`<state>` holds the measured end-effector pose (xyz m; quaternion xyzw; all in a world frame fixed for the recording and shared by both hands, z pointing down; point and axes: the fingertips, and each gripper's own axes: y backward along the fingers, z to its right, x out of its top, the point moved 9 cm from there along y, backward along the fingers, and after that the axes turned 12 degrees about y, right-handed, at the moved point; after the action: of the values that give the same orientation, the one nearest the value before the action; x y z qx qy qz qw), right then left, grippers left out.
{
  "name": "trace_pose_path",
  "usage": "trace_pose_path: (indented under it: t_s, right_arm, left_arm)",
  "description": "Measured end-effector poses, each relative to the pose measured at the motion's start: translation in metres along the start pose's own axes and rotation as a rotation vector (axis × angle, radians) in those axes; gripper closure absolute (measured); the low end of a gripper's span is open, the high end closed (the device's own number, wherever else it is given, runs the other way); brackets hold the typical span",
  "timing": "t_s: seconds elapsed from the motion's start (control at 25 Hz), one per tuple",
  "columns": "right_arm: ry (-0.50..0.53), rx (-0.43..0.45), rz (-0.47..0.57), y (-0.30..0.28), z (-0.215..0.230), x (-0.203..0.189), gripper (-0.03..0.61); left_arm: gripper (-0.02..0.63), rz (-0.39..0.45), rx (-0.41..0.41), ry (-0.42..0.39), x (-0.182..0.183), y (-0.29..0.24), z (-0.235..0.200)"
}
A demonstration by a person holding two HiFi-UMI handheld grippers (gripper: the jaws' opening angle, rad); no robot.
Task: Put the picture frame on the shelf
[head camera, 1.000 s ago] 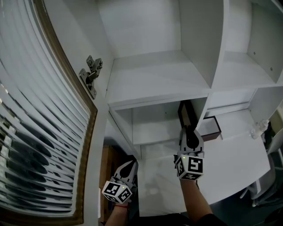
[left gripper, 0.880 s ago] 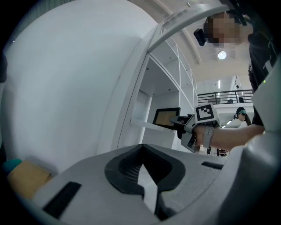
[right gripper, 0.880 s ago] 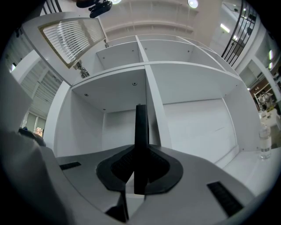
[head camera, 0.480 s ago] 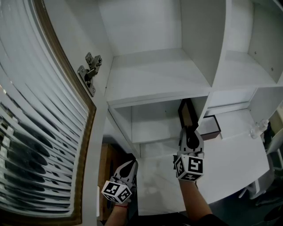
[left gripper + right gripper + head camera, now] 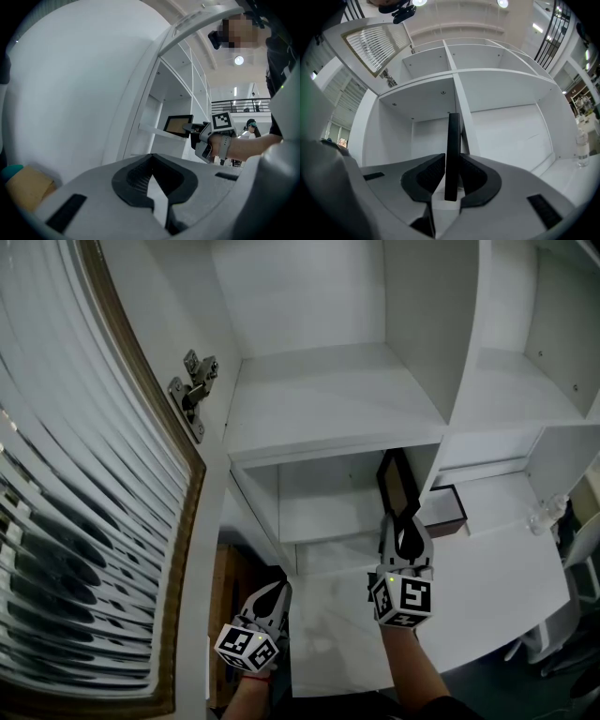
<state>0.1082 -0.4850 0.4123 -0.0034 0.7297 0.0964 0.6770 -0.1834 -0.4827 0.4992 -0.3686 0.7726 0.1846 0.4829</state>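
**Frame clamped edge-on at the mouth of the lower bay**

My right gripper (image 5: 401, 521) has its tongs clamped on the black picture frame (image 5: 397, 482). They bite its lower edge, so the frame stands up out of the jaws. In the right gripper view it shows edge-on, a thin dark bar between the pads. The frame is in the air at the open front of the lower left bay of the white shelf unit (image 5: 309, 296), just beside the vertical divider (image 5: 427, 470) and under the wide shelf board (image 5: 328, 399). My left gripper (image 5: 275, 589) hangs low by the cabinet side, tongs together on nothing.

I hold only a narrow strip of a slim frame, so I judge it could pivot in the pads. I'd go in slowly and upright, clearing the divider and the board's front lip. Then I'd set the bottom edge flat on the bay floor (image 5: 328, 557) and part the tongs only once it bears its own weight. I cannot tell whether it has a prop at the back, so leaning it on the rear wall looks safer.

The boards are smooth, white and bare, and probably slick, so a leaning frame may slide. The ribbed-glass door (image 5: 75, 474) stands open at my left on its hinge (image 5: 192, 395). To the right, a dark box (image 5: 445, 510) and a clear bottle (image 5: 542, 514) sit on the white desktop (image 5: 506, 568), apart from my path.
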Motion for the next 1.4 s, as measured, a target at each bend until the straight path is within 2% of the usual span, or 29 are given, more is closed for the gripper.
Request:
trace_pose_path:
  t_s: [0.88,1.4]
  right_arm:
    - [0.011,0.057,-0.062,0.039,0.006,-0.016,0.479]
    - [0.097,0.202,-0.106,0.078,0.018,-0.035,0.477]
  left_arm:
    - [0.609,0.003,0.001,0.02,-0.016,0.005,0.019]
    - [0.609,0.037,0.03,0.006,-0.019,0.008,0.032]
